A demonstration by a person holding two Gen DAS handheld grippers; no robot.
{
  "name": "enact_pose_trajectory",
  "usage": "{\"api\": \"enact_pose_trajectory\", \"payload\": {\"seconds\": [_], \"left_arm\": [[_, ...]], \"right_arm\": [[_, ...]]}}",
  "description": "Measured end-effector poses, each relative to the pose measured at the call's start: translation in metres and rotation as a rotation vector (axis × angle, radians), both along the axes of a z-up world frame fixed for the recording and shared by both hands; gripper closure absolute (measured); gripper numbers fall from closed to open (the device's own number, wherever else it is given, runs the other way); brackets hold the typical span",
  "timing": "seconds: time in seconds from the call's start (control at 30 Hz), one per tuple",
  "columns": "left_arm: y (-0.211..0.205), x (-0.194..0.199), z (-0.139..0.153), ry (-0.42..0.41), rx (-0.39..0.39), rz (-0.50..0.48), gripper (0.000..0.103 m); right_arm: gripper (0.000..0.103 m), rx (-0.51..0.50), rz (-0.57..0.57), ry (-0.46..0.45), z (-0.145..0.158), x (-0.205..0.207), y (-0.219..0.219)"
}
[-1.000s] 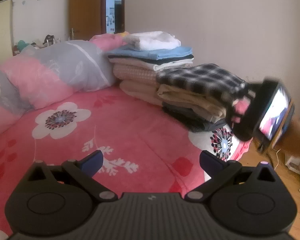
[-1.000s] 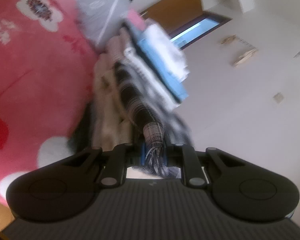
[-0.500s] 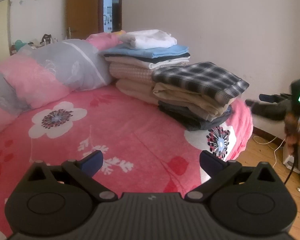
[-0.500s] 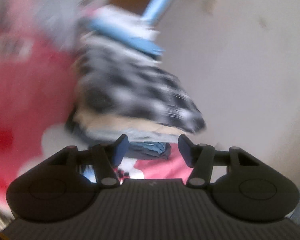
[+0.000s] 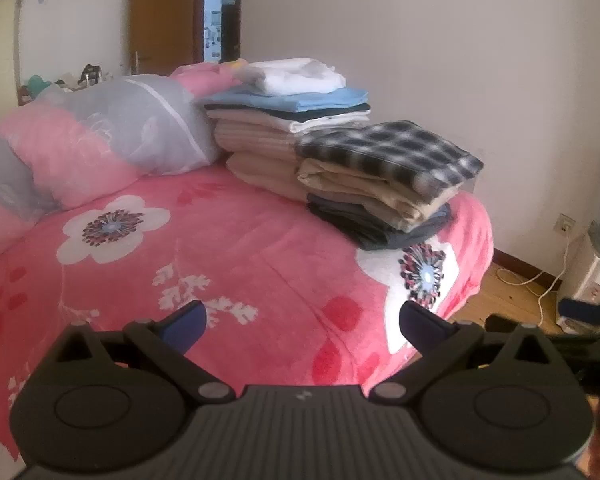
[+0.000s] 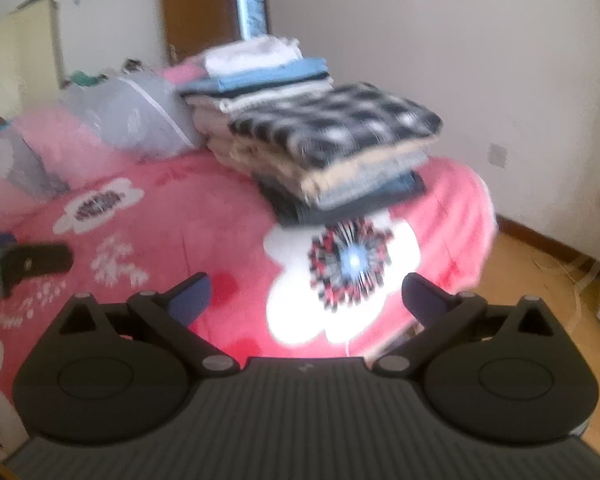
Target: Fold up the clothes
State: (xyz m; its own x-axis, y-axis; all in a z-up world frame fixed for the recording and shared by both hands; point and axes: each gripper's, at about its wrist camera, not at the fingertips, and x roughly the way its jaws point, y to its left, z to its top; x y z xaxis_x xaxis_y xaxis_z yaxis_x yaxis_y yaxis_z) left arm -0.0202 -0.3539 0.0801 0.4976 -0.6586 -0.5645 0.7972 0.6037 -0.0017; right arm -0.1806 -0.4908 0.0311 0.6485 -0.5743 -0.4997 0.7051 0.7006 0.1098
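Your left gripper (image 5: pixel 302 326) has its fingers spread wide with nothing between them, poised over the pink flowered bedspread (image 5: pixel 236 264). Your right gripper (image 6: pixel 306 298) is likewise spread and empty, above the bed's corner. The plaid shirt (image 5: pixel 392 156) lies folded on top of the nearer pile of clothes (image 5: pixel 376 204), well ahead of both claws and slightly to the right of the left one, with a taller pile (image 5: pixel 288 120) just behind it against the pillows (image 5: pixel 112 140).

Both the left tongs (image 5: pixel 303 322) and the right tongs (image 6: pixel 306 296) are matte black, with a ribbed centre panel, two round side discs, silver pivot screws and dark blue pads (image 5: pixel 184 326) on the fingers.
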Motion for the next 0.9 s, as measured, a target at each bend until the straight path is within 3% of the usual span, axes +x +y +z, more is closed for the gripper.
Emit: {"api": "enact_pose_trajectory", "payload": {"seconds": [0.3, 0.53, 0.9], "left_arm": [[0.013, -0.021, 0.013, -0.031, -0.024, -0.011, 0.000], [0.019, -0.029, 0.022, -0.047, -0.041, -0.015, 0.000], [0.024, -0.028, 0.026, -0.055, -0.052, -0.002, 0.000]], "right_arm": [[0.001, -0.012, -0.210, 0.101, 0.017, 0.002, 0.043], [0.001, -0.077, -0.249, 0.074, 0.037, -0.008, 0.063], [0.001, -0.161, -0.228, 0.123, 0.047, 0.000, 0.080]]}}
